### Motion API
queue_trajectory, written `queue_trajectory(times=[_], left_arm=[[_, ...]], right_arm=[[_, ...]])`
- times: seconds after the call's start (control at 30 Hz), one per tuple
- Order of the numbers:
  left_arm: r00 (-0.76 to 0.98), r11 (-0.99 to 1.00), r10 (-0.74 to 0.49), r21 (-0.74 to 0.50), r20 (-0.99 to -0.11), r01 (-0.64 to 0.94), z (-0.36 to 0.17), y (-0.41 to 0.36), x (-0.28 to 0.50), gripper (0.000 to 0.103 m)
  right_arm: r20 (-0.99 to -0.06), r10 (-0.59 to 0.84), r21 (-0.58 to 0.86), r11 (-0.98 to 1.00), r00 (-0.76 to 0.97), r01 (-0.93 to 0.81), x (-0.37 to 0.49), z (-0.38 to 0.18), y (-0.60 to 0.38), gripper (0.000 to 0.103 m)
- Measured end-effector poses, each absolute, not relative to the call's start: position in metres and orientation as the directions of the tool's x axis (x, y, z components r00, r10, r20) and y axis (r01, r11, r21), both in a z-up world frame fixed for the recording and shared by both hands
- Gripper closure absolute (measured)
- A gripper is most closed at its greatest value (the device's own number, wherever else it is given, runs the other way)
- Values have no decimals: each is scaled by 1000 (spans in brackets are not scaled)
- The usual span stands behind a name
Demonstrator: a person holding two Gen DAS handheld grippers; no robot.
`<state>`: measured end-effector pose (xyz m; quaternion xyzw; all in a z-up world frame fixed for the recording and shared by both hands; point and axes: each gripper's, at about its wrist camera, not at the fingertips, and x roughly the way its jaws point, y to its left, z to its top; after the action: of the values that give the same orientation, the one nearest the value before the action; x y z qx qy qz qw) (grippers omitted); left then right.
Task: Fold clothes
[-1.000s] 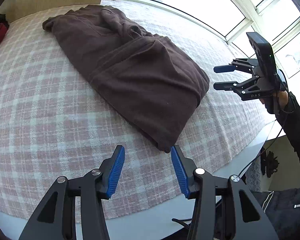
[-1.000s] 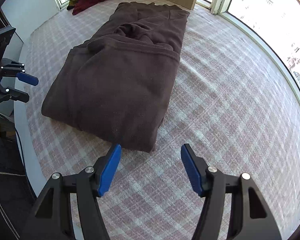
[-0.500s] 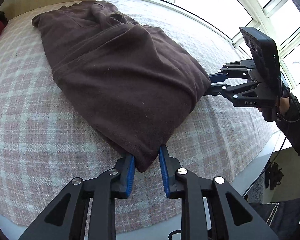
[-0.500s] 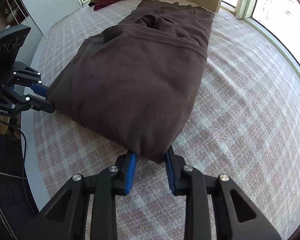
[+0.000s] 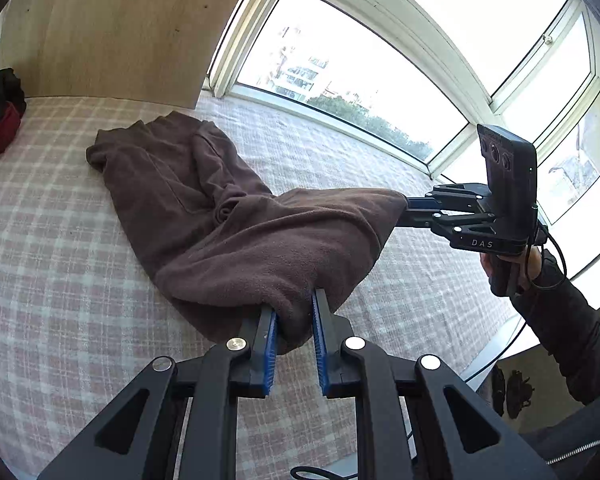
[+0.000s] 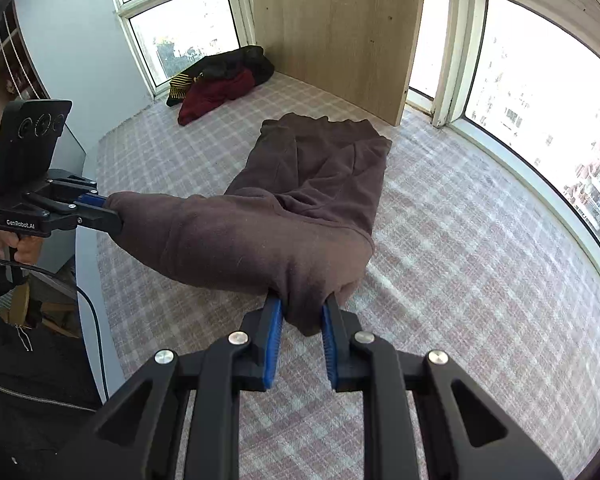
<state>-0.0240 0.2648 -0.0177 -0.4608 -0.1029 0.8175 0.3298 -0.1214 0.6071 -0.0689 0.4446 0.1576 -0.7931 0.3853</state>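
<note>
Two grippers pinch the near edge of a dark brown fleece garment [image 5: 220, 240], one at each corner. The left gripper [image 5: 294, 320] has its blue pads pressed onto a bunched corner of the cloth, and the right gripper [image 6: 302, 312] nips the other corner the same way. Between them the near edge hangs lifted off the pink-and-white checked bedcover [image 5: 52, 280], stretched in a sagging band, while the far half of the garment lies flat on the cover ahead of both grippers.

Beyond the garment, straight ahead of the right gripper, stands a pale wooden panel [image 6: 340, 32], with windows [image 6: 540, 100] on either side of it. Ahead and to the left of that gripper, at the far corner of the bed, lies a heap of other clothes [image 6: 220, 84], black and dark red with a yellow-striped piece. A black-sleeved hand [image 5: 516, 268] holds the right gripper's handle, and a cable loops from it. Nothing lies on the cover between the grippers and the heap apart from the garment itself.
</note>
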Motion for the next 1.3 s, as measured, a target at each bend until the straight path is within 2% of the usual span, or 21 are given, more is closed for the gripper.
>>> queue_trajectory(times=[0.27, 0.57, 0.6, 0.67, 0.7, 0.73, 0.87, 0.97, 1.07, 1.17, 1.3], left_arm=[[-441, -798, 598, -446, -669, -406, -5, 216, -149, 88], [-432, -849, 528, -456, -731, -265, -81, 173, -293, 88], [-415, -851, 526, -467, -742, -241, -94, 171, -306, 88], [-377, -846, 532, -491, -758, -206, -115, 165, -328, 88], [-367, -842, 539, -497, -758, -209, -118, 163, -332, 87], [-357, -838, 545, -503, -759, -211, -120, 161, -336, 87], [-353, -823, 568, -503, -743, -264, -109, 157, -339, 83], [-335, -815, 578, -501, -744, -292, -109, 164, -340, 59], [-282, -795, 605, -549, -744, -258, -123, 165, -339, 59], [-328, -806, 590, -562, -738, -187, -124, 144, -320, 57], [-388, -776, 615, -613, -686, -148, -109, 127, -297, 56]], right_arm=[[-850, -419, 35, -651, -321, 758, -239, -78, 515, 86], [-885, -338, -28, -648, -320, 761, -373, -103, 419, 86], [-891, -321, -34, -657, -321, 753, -380, -110, 418, 85], [-902, -288, -48, -676, -323, 736, -394, -124, 417, 75], [-907, -271, -55, -685, -324, 727, -401, -132, 416, 67], [-911, -254, -62, -693, -324, 718, -408, -139, 415, 62], [-901, -289, -7, -735, -323, 678, -416, -131, 437, 61], [-898, -350, 87, -735, -266, 673, -415, -128, 450, 60], [-918, -327, 111, -755, -225, 646, -417, -147, 454, 59], [-911, -332, 112, -772, -247, 625, -411, -151, 456, 59], [-883, -419, 213, -762, -214, 612, -415, -148, 459, 59]])
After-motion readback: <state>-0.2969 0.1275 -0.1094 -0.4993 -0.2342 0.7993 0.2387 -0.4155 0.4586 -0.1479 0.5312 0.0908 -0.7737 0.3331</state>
